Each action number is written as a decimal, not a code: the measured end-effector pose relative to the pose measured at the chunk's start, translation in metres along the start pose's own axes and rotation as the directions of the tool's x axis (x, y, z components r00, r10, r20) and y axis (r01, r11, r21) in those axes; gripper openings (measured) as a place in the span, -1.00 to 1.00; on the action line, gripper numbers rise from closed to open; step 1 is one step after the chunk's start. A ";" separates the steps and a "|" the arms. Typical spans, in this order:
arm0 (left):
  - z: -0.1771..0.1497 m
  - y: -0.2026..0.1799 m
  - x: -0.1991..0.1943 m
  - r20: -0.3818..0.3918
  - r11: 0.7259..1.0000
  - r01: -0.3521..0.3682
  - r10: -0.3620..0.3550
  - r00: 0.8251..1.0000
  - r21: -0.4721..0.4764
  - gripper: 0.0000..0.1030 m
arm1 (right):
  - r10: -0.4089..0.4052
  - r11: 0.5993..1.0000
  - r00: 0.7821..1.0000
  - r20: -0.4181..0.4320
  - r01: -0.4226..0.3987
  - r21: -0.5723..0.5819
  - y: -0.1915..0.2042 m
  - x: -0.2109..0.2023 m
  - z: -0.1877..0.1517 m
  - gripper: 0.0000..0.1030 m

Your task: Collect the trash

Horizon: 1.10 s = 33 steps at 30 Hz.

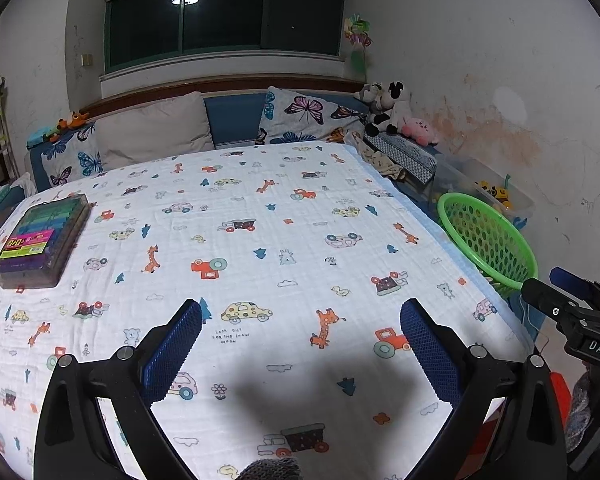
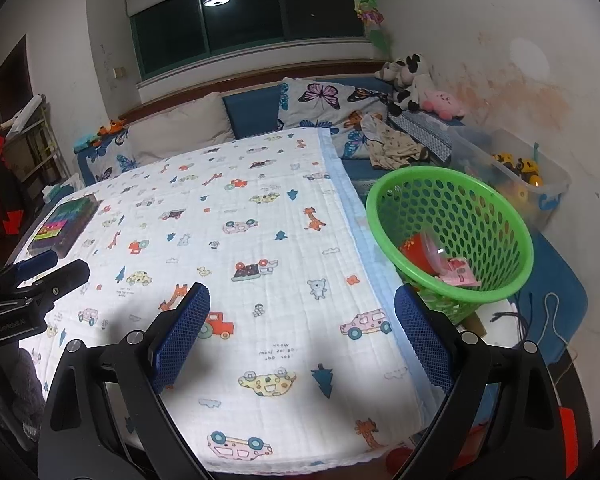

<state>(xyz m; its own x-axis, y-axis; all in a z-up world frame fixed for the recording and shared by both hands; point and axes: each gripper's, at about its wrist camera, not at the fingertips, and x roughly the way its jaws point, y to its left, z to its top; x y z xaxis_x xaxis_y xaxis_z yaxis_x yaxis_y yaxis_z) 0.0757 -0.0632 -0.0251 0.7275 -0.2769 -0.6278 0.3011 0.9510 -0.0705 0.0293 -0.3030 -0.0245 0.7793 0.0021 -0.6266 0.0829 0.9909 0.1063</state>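
Green perforated plastic, round and flared like a bowl: the green plastic basket (image 2: pixel 452 236) stands off the bed's right edge, at about two o'clock from the right tool (image 2: pixel 302 334). Inside it lies the collected trash, a red crumpled wrapper (image 2: pixel 418 254) under a clear plastic piece, with a pink printed packet (image 2: pixel 458 270) just beside it, toward the basket's near wall. In the left wrist view only the basket's rim and holed wall (image 1: pixel 488 240) show, at three o'clock; its contents are hidden there.

The white muslin blanket printed with cars, giraffes and trees (image 2: pixel 260 240) covers the bed — nothing lies loose on it except a flat clear case of coloured markers (image 1: pixel 40 240) near the far left corner, at ten o'clock from the left tool (image 1: pixel 300 344).

Both tools hang above the blanket, tilted downward, blue ribbed pads spread wide and released, with nothing between them. Each one's black body shows at the edge of the other's view.

Behind the basket, at one o'clock, sits a clear plastic bin of yellow toy vehicles (image 2: pixel 520 172).
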 end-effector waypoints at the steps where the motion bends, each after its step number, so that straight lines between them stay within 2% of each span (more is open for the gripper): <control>1: 0.000 0.000 0.000 0.000 1.000 -0.001 0.001 1.000 0.000 0.86 | 0.000 1.000 1.000 0.000 0.000 0.000 0.000 0.000 0.000 0.80; 33: -0.002 -0.001 0.010 -0.029 1.000 -0.004 0.004 1.000 0.011 0.86 | 0.012 1.000 1.000 -0.012 -0.012 -0.005 0.002 0.004 0.001 0.80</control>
<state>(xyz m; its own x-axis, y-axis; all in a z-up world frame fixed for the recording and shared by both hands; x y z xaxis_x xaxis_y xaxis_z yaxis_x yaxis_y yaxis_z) 0.0814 -0.0662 -0.0332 0.7107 -0.2689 -0.6501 0.3049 0.9505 -0.0598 0.0332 -0.3013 -0.0265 0.7725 0.0157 -0.6349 0.0701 0.9915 0.1099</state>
